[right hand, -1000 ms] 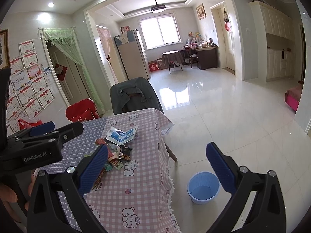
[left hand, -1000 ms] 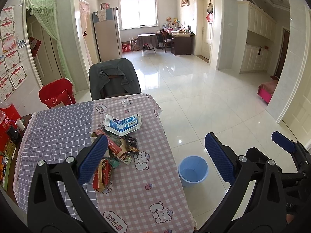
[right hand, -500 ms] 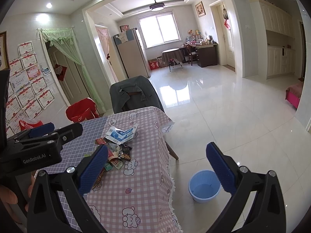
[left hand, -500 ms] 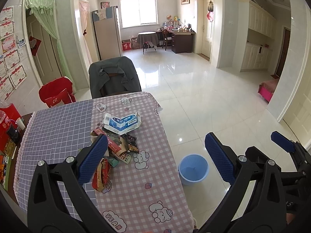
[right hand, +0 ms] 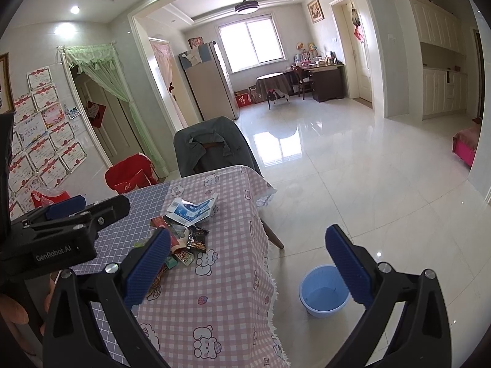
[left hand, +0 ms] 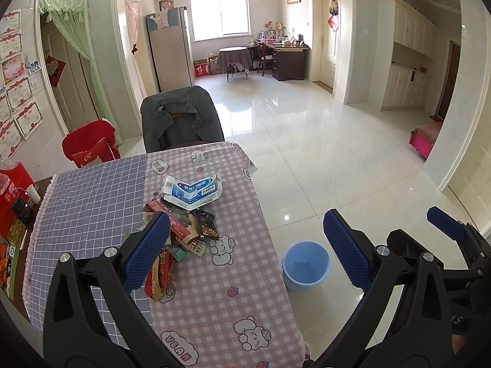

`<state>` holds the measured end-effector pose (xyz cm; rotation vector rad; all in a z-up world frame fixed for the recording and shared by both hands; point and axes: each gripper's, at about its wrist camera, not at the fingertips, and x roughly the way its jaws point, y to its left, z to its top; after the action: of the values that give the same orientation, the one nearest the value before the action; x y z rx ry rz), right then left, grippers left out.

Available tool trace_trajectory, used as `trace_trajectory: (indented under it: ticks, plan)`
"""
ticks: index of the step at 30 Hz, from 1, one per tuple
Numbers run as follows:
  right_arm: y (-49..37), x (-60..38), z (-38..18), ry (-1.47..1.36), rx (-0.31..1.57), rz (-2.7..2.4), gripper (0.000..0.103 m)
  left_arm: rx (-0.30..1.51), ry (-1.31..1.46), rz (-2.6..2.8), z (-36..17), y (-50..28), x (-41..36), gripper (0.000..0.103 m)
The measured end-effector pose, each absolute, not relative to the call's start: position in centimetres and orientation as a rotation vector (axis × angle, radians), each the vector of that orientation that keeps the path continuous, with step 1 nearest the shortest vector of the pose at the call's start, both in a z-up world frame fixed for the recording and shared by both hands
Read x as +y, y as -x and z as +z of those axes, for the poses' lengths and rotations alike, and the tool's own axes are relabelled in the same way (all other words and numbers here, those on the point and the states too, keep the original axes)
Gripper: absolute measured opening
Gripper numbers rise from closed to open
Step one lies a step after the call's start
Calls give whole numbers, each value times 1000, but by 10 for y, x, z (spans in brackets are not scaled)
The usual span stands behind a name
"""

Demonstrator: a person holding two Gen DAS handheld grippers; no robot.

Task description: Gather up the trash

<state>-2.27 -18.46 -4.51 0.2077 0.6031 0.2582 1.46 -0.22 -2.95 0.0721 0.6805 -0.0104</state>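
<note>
A pile of trash lies on the pink checked tablecloth (left hand: 233,276): a flattened blue-and-white carton (left hand: 192,191) (right hand: 192,209) at its far end, and red, dark and green snack wrappers (left hand: 184,233) (right hand: 187,239) closer to me. A light blue bucket (left hand: 305,265) (right hand: 324,291) stands on the floor right of the table. My left gripper (left hand: 248,245) hovers open above the table, its left pad over the wrappers. My right gripper (right hand: 248,263) is open too, held over the table's right edge. Neither holds anything.
A chair draped with a grey garment (left hand: 181,116) stands at the table's far end, a red-covered chair (left hand: 89,150) to its left. Red packages and small items (left hand: 15,196) crowd the table's left edge. Glossy white tile floor (left hand: 322,153) spreads to the right.
Both grippers have shifted only slightly; the view has drifted a little. Nothing was picked up, and both stay open.
</note>
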Motion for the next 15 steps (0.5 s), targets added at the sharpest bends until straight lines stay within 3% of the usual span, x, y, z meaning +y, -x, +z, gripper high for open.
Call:
trace_trajectory:
  ticks: [15]
  plan:
    - [15,-197,-46,-226,631,276,99,713,-78,8,-25,-25,-14,98]
